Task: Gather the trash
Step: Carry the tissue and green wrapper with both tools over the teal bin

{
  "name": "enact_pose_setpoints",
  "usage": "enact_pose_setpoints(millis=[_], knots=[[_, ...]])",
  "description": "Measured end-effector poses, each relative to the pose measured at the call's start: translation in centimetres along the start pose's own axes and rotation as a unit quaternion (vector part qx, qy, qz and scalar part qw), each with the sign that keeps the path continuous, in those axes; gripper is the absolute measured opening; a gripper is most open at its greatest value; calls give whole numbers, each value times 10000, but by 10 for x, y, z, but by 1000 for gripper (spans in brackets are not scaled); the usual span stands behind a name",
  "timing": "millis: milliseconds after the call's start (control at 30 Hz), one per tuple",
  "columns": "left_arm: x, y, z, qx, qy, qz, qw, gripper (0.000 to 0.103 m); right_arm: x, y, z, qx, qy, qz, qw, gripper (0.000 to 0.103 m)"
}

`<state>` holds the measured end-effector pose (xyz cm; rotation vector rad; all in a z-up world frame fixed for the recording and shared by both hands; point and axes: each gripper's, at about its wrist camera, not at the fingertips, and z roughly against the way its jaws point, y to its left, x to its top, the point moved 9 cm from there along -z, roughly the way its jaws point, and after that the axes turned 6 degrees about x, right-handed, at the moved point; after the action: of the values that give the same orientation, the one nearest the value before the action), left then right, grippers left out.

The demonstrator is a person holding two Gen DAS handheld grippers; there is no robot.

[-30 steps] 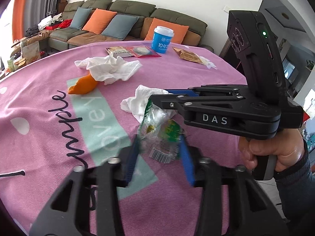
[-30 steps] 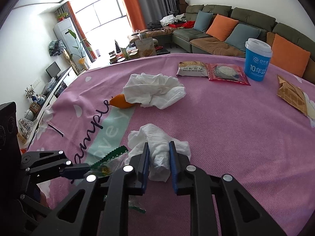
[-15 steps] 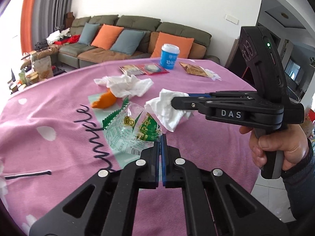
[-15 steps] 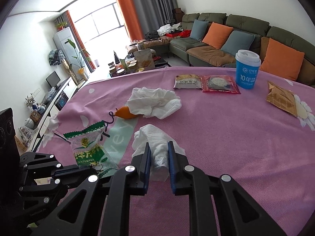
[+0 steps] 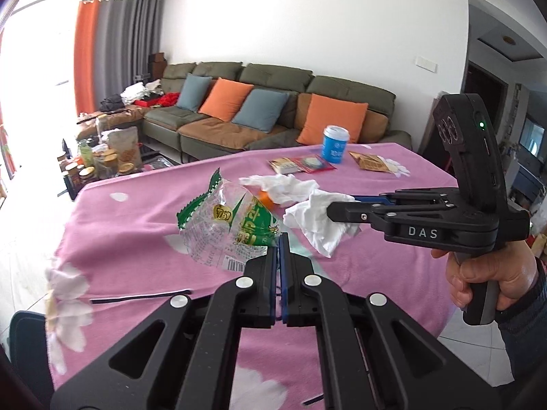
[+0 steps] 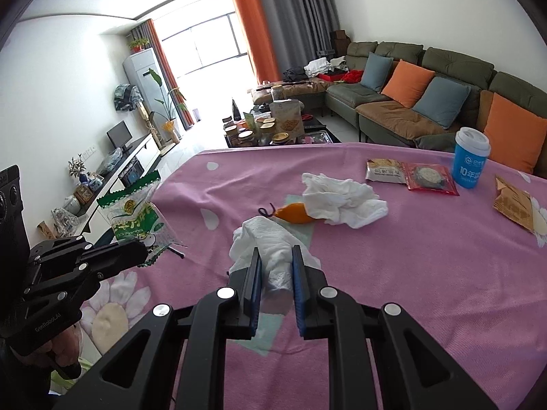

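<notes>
Left tongs: pressed together on the lower edge of the green-and-clear wrapper, which stands up off the counter, just ahead of the blue pads.
Left tongs, other view: seen from the side at lower left, wrapper sticking up from the tips, clear of the cloth.
Right tongs: pinching a crumpled white tissue; the wad bulges out ahead of and between the two blue pads.
Right tongs, other view: to the right of the left tongs, with the tissue hanging at the tip; a hand grips the handle below, dark sleeve at the wrist.
Counter: covered by a pink cloth with white flower prints and a pale green patch under the right tongs.
Orange scrap: on the cloth just beyond the right tongs, touching the next item.
Second white tissue: larger crumpled heap, beyond and slightly right of the right tongs.
Two flat snack packets: side by side, one pale and one red-edged, farther off to the right.
Blue cup with white lid: upright, just beside the red-edged packet.
Brown packet: flat, far right of the right tongs.
Sofa: beyond the counter, green, with orange and blue cushions.
</notes>
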<state>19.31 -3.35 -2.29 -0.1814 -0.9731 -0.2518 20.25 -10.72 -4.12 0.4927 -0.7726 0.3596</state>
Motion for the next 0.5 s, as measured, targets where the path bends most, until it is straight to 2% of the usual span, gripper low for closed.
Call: enact_pose_setpoints(millis=[267, 500], knots=[[-5, 51, 48, 619, -249, 246, 9975, 2, 14, 55, -3, 329, -114, 360, 9987, 15], [-13, 104, 96, 1188, -445, 523, 9905, 2, 23, 112, -8, 685, -147, 701, 9951, 15]])
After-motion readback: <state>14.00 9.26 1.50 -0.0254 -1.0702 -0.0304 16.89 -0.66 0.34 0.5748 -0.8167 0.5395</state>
